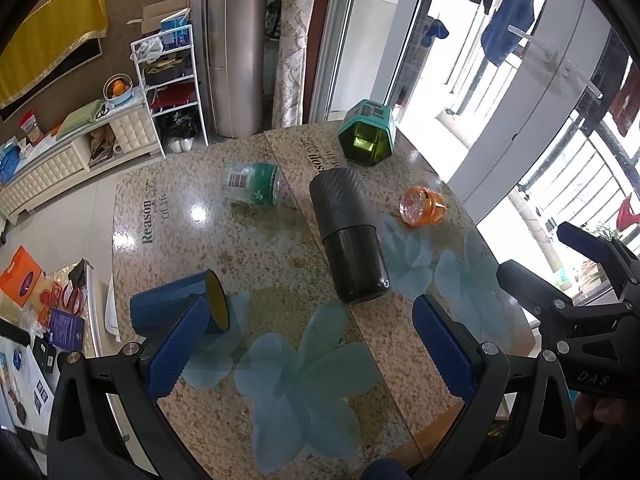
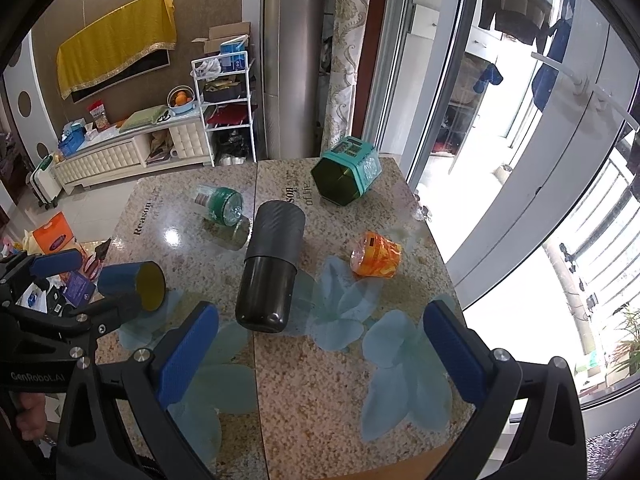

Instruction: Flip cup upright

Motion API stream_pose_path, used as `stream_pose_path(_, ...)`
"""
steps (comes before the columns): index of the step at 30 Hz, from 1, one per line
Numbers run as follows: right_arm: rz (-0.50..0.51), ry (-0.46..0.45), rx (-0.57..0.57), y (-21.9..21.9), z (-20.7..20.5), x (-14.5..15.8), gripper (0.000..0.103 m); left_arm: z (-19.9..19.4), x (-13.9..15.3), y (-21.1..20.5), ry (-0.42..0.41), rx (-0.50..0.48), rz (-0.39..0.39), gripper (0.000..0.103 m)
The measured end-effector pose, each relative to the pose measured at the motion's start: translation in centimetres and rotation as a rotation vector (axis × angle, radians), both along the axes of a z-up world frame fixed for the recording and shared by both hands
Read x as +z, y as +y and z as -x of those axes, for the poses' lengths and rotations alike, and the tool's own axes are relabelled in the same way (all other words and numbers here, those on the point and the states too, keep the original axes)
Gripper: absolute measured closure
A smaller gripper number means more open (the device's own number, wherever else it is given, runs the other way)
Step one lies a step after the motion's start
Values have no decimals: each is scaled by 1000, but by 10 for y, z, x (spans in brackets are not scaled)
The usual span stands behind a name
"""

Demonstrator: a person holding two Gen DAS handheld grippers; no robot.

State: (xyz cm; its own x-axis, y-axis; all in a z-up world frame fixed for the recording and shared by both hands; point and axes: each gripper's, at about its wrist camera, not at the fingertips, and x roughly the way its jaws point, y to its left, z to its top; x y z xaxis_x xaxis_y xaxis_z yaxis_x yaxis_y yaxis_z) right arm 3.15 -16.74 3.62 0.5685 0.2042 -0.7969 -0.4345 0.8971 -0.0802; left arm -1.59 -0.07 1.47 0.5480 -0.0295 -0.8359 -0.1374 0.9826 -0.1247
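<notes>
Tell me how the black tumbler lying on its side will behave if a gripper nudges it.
The black tumbler lies on its round side on the glossy table, so it would probably roll sideways. Its lower half looks smooth and shiny, likely slippery for the pads; the ribbed upper half may grip better. It looks rigid, so it is unlikely to deform.

My left gripper [image 1: 312,344] hangs over the near side with its blue pads [image 1: 176,344] spread wide, nothing between them. My right gripper [image 2: 320,352] sits just beside it, tilted downward likewise, jaws wide apart and empty, both handles gripped from behind by my hands.
</notes>
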Motion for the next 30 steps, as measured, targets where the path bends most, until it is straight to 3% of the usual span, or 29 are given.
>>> stream_pose_path(11,-44,8,1,6,10,-3,0,18,9,22,-29,-30,-12,1)
stream_pose_path(22,-67,48,23,15,19,-12,0,23,10,90,-26,-80,-140,1)
stream_pose_path(24,-56,56,39,15,19,-14,0,21,11,101,-28,-109,-182,1)
stream_pose_path(30,-38,92,60,13,12,-20,0,3,1,128,51,-241,-158,1)
